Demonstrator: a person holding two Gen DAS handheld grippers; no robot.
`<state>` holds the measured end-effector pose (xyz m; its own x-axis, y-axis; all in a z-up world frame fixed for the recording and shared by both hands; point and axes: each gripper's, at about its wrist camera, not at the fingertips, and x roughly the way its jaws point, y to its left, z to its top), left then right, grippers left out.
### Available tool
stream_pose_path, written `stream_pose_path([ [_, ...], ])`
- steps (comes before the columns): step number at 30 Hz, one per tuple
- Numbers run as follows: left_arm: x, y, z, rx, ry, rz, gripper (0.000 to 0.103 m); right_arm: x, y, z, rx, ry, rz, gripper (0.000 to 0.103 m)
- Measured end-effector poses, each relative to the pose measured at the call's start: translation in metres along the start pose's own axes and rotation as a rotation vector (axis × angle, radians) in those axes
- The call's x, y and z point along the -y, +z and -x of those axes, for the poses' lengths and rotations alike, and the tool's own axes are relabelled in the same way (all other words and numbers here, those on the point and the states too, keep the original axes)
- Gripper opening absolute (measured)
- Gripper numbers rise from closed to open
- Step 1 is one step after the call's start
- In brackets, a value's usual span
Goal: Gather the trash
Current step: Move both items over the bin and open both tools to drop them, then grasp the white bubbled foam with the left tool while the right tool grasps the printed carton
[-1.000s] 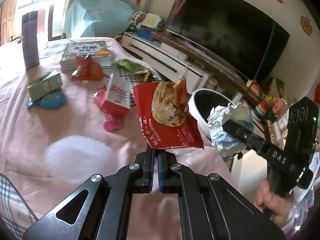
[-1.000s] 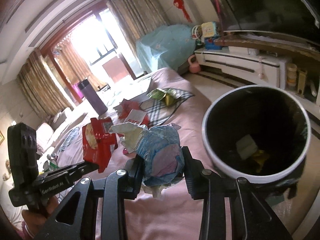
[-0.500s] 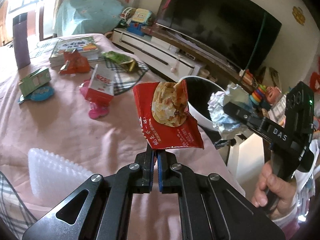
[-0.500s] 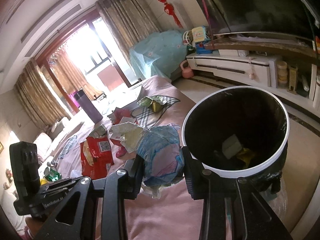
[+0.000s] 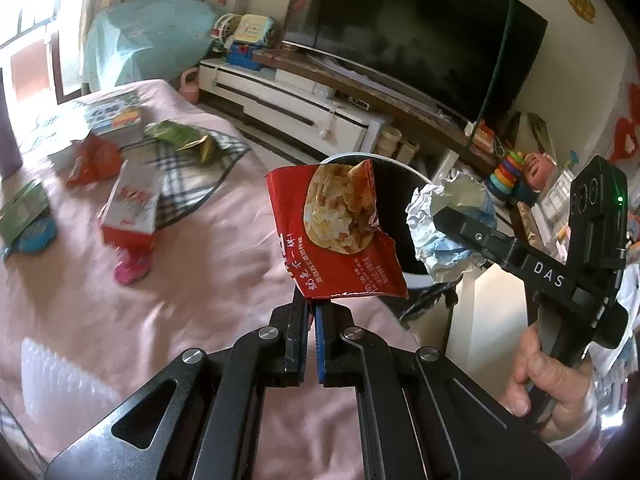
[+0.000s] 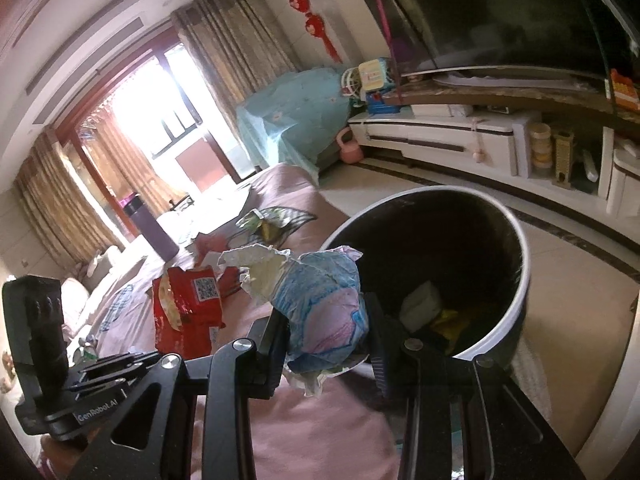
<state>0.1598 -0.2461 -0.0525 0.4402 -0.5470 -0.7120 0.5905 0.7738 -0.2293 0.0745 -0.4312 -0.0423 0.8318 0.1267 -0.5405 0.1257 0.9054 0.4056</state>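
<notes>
The left tool (image 5: 311, 304) is clamped tight on the bottom edge of a red wrapper (image 5: 336, 236), which stands upright above its fingers, over the edge of the pink cloth (image 5: 192, 272) that covers the surface below; whether that is a bed or a worktop is hard to tell. The right tool (image 6: 326, 332) is partly open, its fingers pressed on either side of a crumpled paper wad (image 6: 320, 312) with blue and pink print. In the left wrist view that wad (image 5: 444, 232) sits at the bin's rim, with a hand (image 5: 548, 384) gripping the right tool's handle.

The bin (image 6: 516, 320) is round, white-rimmed and dark inside, standing on the floor just beside the cloth's edge. A white scrap (image 6: 420, 304) and something yellow (image 6: 450, 320) lie at its bottom. The wad is at the bin's near rim, apparently not yet over the opening.

Further back on the cloth lie a red and white carton (image 5: 130, 212), an orange wrapper (image 5: 94, 160), a green packet (image 5: 176, 134) and a book (image 5: 114, 114). A purple flask (image 6: 150, 226) stands beyond them.
</notes>
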Motion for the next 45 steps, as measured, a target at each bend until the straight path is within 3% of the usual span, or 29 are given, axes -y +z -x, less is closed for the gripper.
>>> stream_pose_path([
  [20, 0.046, 0.047, -0.080, -0.117, 0.001, -0.073, 0.003, 0.061, 0.040, -0.029, -0.061, -0.089, -0.047, 0.041],
  [23, 0.047, 0.047, -0.085, -0.135, 0.003, -0.071, 0.010, 0.066, 0.042, -0.031, -0.072, -0.099, -0.049, 0.046],
  [25, 0.047, 0.045, -0.084, -0.135, 0.005, -0.071, 0.018, 0.070, 0.042, -0.033, -0.080, -0.097, -0.059, 0.060],
  [27, 0.047, 0.045, -0.081, -0.123, 0.016, -0.069, 0.045, 0.073, 0.043, -0.032, -0.077, -0.096, -0.065, 0.064],
  [36, 0.025, 0.025, -0.044, -0.069, 0.050, -0.023, 0.068, 0.065, 0.039, -0.017, -0.032, -0.076, -0.073, 0.089],
  [40, 0.008, 0.008, -0.022, -0.043, 0.088, 0.000, 0.069, 0.046, 0.031, -0.011, -0.013, -0.063, -0.062, 0.097],
  [45, -0.018, -0.015, 0.006, -0.025, 0.109, 0.055, 0.070, 0.018, 0.017, -0.009, -0.009, -0.027, -0.052, 0.098],
])
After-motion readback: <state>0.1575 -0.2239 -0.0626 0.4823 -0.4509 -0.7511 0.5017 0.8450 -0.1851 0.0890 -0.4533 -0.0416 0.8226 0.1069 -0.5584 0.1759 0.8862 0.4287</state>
